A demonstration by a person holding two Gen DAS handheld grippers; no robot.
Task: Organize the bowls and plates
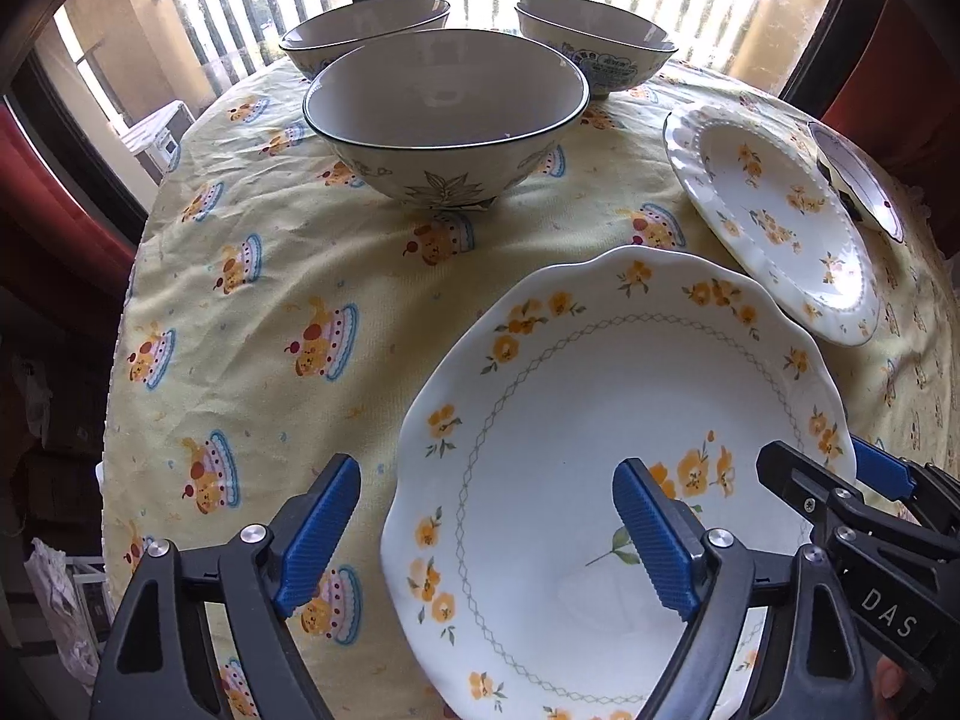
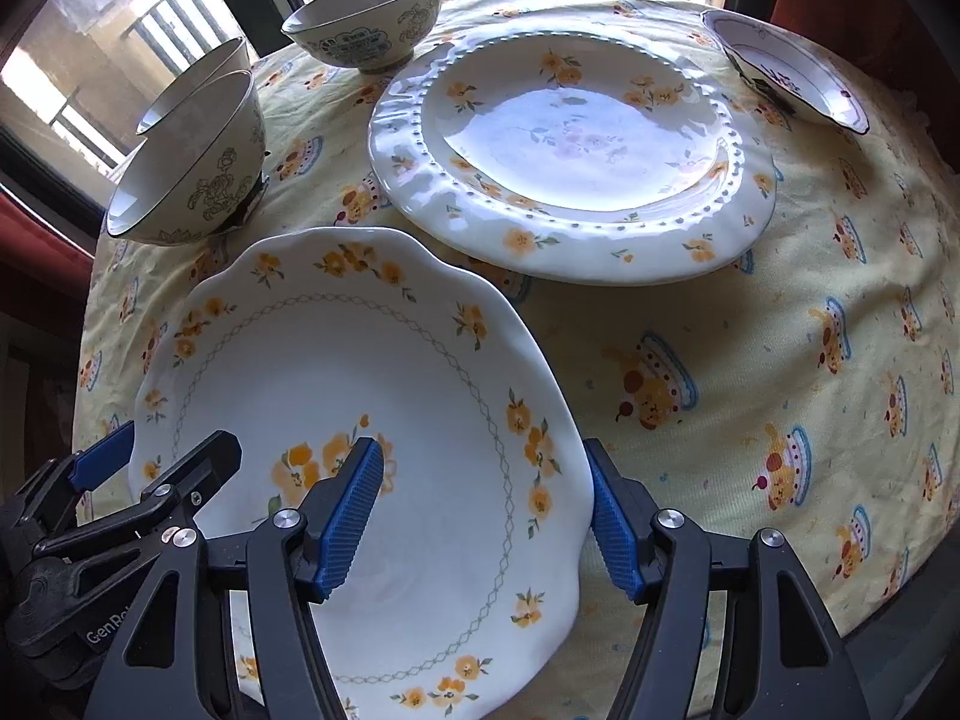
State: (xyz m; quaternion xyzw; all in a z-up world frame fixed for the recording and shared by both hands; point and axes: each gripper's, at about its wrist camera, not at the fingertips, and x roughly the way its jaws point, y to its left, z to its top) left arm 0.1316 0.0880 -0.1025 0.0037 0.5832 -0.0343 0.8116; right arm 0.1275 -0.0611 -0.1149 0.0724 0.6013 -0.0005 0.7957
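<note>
Left wrist view: my left gripper (image 1: 486, 531) stands wide apart astride the near-left rim of the scalloped plate (image 1: 600, 420), one pad over the tablecloth (image 1: 270, 276), the other over the plate's well; neither pad presses on it. My right gripper (image 1: 840, 480) shows at the plate's right edge. Beyond stand three bowls (image 1: 444, 120), with a beaded plate (image 1: 774, 210) and a small dish (image 1: 864, 180) at right. Right wrist view: my right gripper (image 2: 486, 516) straddles the scalloped plate's (image 2: 336, 372) right rim, jaws partly apart, one pad above the well, the other outside the edge; I cannot tell whether they grip. The beaded plate (image 2: 570, 144) lies behind, bowls (image 2: 192, 168) at left, the dish (image 2: 786, 72) far right.
</note>
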